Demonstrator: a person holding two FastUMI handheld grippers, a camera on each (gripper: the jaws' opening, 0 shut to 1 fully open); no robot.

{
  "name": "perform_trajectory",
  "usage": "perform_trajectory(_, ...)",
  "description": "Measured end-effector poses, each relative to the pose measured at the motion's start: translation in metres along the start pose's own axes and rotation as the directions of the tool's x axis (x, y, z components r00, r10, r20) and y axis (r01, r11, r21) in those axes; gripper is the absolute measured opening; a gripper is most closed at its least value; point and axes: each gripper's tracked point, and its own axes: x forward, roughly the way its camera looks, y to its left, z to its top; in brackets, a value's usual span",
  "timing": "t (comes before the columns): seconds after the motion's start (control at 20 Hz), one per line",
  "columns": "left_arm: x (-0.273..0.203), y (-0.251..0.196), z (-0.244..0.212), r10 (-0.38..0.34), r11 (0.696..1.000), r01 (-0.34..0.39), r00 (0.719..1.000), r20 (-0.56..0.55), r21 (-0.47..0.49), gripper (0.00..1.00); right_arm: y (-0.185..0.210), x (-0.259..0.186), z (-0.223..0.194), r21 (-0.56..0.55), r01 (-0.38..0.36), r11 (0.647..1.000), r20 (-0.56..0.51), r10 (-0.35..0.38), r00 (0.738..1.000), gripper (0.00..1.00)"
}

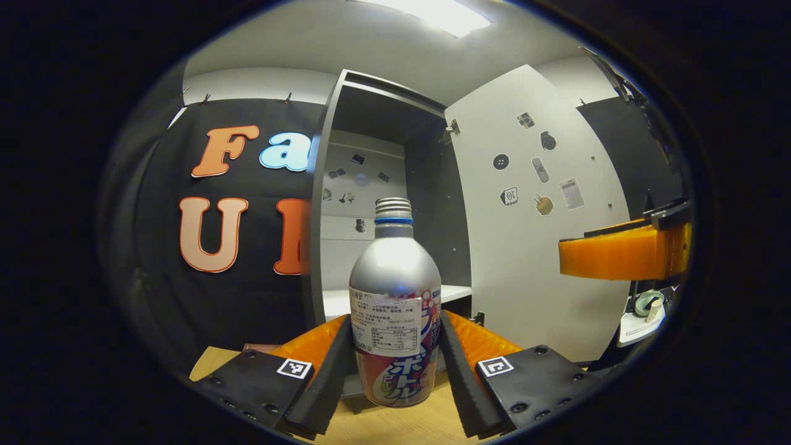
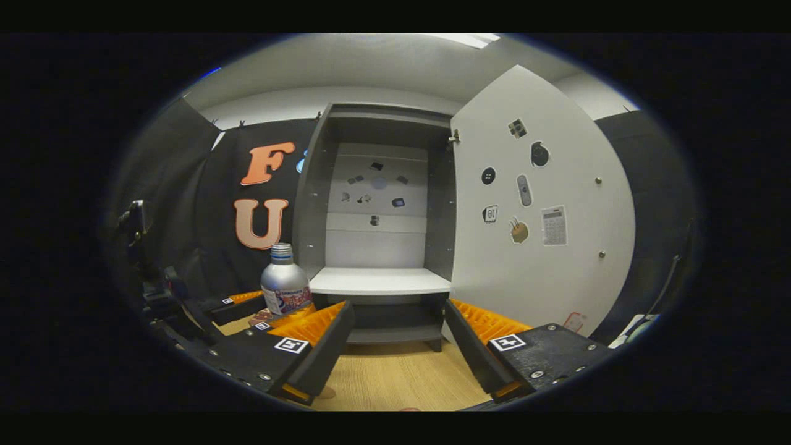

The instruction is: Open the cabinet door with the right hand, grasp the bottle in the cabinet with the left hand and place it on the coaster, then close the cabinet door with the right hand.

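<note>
1. In the left gripper view, the bottle (image 1: 395, 309) is seen upright between the two fingers of the left gripper (image 1: 395, 364). Both fingers appear pressed against its lower sides, so the gripper is clamped on it.
2. The bottle is made of silver metal, with a rounded shoulder, a narrow threaded neck and a blue ring under the cap. A white printed label is wrapped round its middle, and a band of pink, purple and blue print is seen below.
3. The bottle's base is seen close above the wooden desk (image 1: 395, 426); whether it is touching cannot be told.
4. Behind the bottle, the grey cabinet (image 1: 321, 204) is seen with a white shelf inside.
5. To the right, the cabinet door (image 1: 531, 247) is swung wide open, and small stickers are seen on its inner face.
6. In the right gripper view, the bottle (image 2: 284, 287) is seen at the left, in front of the cabinet (image 2: 309, 204) and outside it.
7. The right gripper (image 2: 395, 343) is held with its fingers apart and nothing between them, facing the open cabinet.
</note>
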Motion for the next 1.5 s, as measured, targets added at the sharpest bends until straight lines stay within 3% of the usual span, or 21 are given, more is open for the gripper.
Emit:
perform_trajectory(0.2,-0.028,0.001,-0.039,0.035,0.999,-0.037,0.999,-0.03,-0.037,0.83,-0.006,-0.01,-0.007,-0.069,0.028,0.997,-0.008,-0.029,1.0,0.91)
perform_trajectory(0.4,-0.052,0.004,-0.091,0.083,0.996,-0.086,0.993,-0.085,-0.025,0.82,-0.004,-0.011,-0.03,-0.083,-0.023,0.996,-0.064,0.018,0.998,0.91)
perform_trajectory(0.45,-0.056,0.004,-0.106,0.094,0.995,-0.097,0.99,-0.105,-0.023,0.83,-0.004,-0.012,-0.035,-0.092,-0.032,0.995,-0.076,0.025,0.997,0.95)
perform_trajectory(0.65,-0.074,0.009,-0.162,0.137,0.987,-0.15,0.973,-0.188,-0.059,0.83,-0.007,-0.007,-0.046,-0.154,-0.045,0.987,-0.081,0.033,0.996,0.91)
perform_trajectory(0.95,-0.083,0.005,-0.225,0.17,0.979,-0.195,0.946,-0.277,-0.066,0.83,0.005,0.003,-0.063,-0.14,-0.088,0.986,-0.119,0.071,0.99,0.93)
perform_trajectory(1.15,-0.08,0.0,-0.239,0.173,0.976,-0.202,0.941,-0.292,-0.074,0.83,0.004,0.002,-0.074,-0.145,-0.097,0.985,-0.153,0.074,0.985,0.94)
perform_trajectory(1.5,-0.081,-0.007,-0.25,0.153,0.985,-0.169,0.942,-0.298,-0.026,0.83,-0.01,-0.004,-0.087,-0.061,-0.067,0.996,-0.202,0.054,0.978,0.94)
